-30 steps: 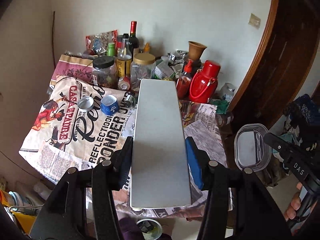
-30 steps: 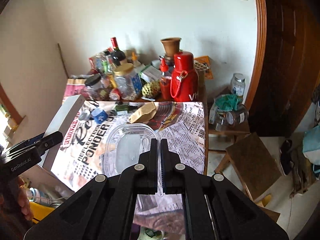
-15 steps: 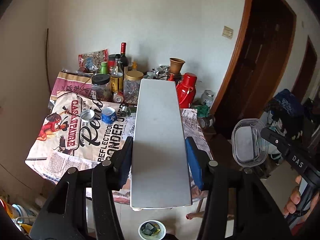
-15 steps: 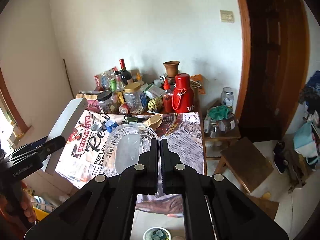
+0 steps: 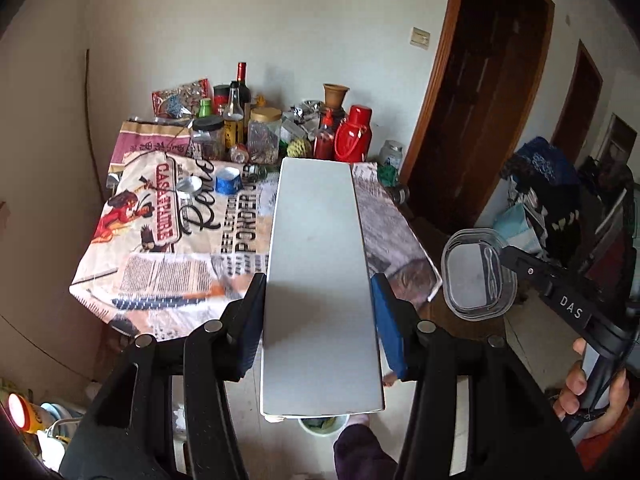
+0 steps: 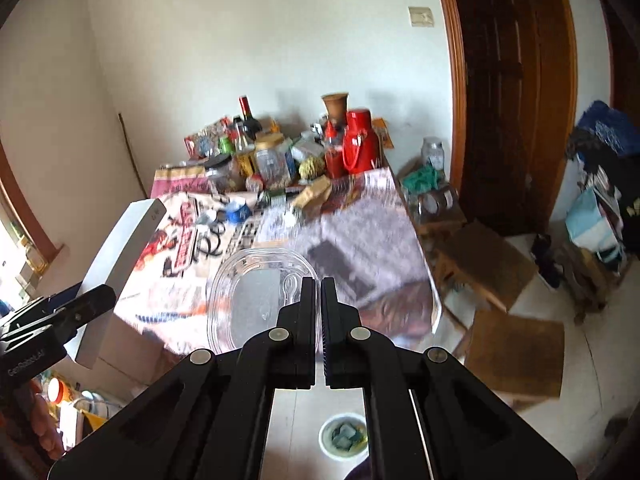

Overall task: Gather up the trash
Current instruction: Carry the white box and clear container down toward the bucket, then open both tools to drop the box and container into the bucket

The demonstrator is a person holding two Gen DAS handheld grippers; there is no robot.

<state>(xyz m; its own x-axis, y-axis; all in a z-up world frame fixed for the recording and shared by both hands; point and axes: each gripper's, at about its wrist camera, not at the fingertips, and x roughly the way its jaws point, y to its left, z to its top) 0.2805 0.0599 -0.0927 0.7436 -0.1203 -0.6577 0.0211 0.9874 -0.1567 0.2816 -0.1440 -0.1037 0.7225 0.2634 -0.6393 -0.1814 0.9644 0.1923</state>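
Inspector A: Left tongs (image 5: pixel 318 304) clamp a long white box (image 5: pixel 320 280), centre frame, held above the counter (image 5: pixel 168 248).

Inspector B: Right tongs (image 6: pixel 319 292) pinched nearly closed on a clear plastic lid (image 6: pixel 256 300). Small trash bin (image 6: pixel 344 436) sits on the floor, bottom centre.

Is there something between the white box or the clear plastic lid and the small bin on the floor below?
Nothing visible blocks them. The white box in the left gripper and the clear lid in the right gripper hang above open floor, with the bin below.

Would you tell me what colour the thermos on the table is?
Red; the thermos shows best in the right wrist view.
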